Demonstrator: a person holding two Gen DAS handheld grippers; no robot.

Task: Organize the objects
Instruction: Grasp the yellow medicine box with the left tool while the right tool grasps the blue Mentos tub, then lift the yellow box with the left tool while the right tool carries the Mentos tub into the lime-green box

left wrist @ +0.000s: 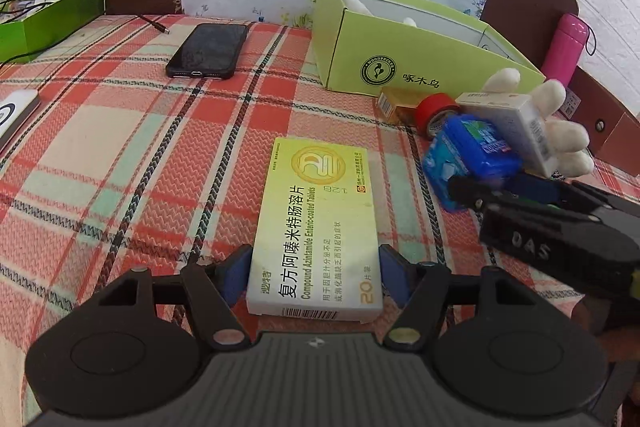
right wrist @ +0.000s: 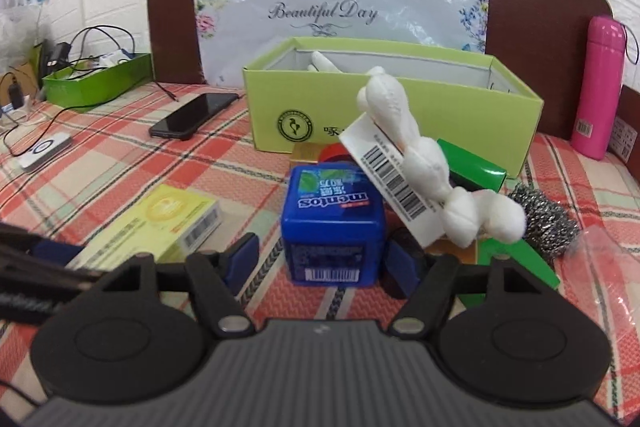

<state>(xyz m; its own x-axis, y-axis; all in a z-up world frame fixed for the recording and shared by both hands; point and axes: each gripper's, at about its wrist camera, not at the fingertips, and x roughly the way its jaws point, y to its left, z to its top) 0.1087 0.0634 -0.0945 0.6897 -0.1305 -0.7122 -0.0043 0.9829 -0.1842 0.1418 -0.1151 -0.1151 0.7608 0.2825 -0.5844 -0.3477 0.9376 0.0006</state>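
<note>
Plaid cloth (left wrist: 120, 131) covers the surface before a brown headboard. Left gripper (left wrist: 314, 269) pinches a yellow pill box (left wrist: 316, 223) lying flat. Right gripper (right wrist: 320, 259) brackets a blue Mentos tub (right wrist: 334, 223); whether its pads press is unclear. Crowding the tub: a white glove (right wrist: 416, 163) with barcode tag, red tape (left wrist: 434, 109), a steel scourer (right wrist: 548, 219). Behind stands an open green box (right wrist: 400, 99), its contents mostly hidden; a phone (left wrist: 208, 51) lies left.

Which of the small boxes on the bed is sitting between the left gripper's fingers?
The yellow tablet box, lying flat between the left gripper; the blue Mentos box sits by the other gripper.
</note>
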